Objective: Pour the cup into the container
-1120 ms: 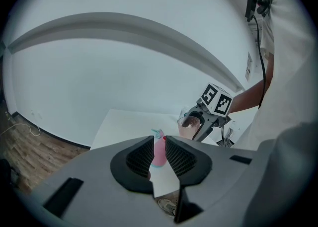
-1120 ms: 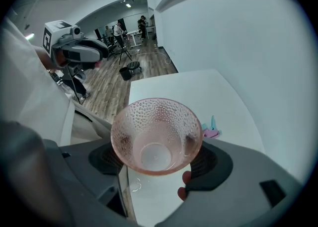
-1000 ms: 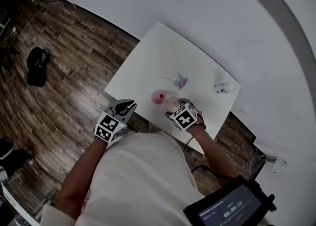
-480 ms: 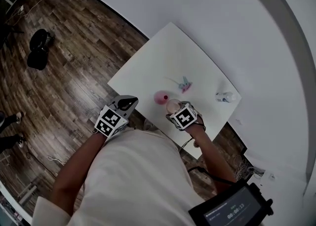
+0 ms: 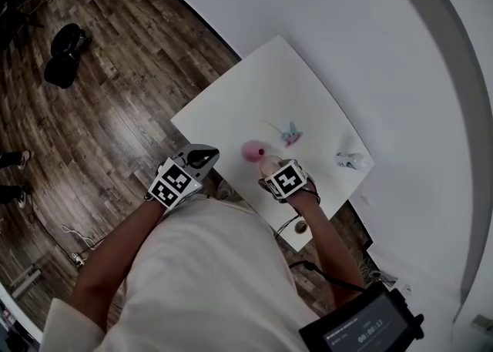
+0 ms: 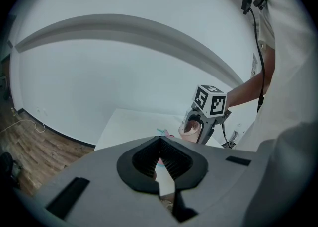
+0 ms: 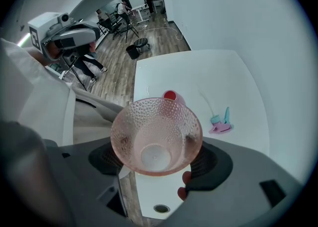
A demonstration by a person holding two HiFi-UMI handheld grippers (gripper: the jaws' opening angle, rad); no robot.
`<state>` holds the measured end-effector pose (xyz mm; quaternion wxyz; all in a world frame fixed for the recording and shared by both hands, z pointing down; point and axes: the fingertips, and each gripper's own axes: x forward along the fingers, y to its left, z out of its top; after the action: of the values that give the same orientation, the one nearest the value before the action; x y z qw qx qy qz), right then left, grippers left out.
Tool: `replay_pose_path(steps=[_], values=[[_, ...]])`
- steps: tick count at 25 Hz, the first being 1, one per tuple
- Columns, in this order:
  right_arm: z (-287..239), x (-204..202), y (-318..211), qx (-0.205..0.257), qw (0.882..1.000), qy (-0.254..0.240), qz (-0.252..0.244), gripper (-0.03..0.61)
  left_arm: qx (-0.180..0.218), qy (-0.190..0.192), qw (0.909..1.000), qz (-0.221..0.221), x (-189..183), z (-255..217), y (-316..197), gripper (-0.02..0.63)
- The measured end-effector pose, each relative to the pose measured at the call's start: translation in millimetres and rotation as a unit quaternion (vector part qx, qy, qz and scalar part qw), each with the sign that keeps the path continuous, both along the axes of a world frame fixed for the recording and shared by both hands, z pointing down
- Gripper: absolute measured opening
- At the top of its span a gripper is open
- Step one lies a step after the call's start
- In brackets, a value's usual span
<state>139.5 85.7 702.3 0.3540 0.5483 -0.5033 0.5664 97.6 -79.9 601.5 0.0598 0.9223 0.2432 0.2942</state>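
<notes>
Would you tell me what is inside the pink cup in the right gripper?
The cup looks empty: its dimpled wall and bare base show in the right gripper view. It covers most of the pink container beyond it, where only something red shows.

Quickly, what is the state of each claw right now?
Left claw: closed, holding nothing.
Right claw: closed on the pink cup.

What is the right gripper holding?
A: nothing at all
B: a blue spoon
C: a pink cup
C: the right gripper has its fingers pressed on both sides of the pink cup.
</notes>
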Motion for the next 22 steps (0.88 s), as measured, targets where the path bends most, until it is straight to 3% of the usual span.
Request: replay_pose_path(steps=[22], values=[[5, -4, -7, -0.072, 0.996, -0.048, -0.036, 0.365, -0.014, 0.002, 0.9998, -0.011, -8, 6, -12, 0.011]])
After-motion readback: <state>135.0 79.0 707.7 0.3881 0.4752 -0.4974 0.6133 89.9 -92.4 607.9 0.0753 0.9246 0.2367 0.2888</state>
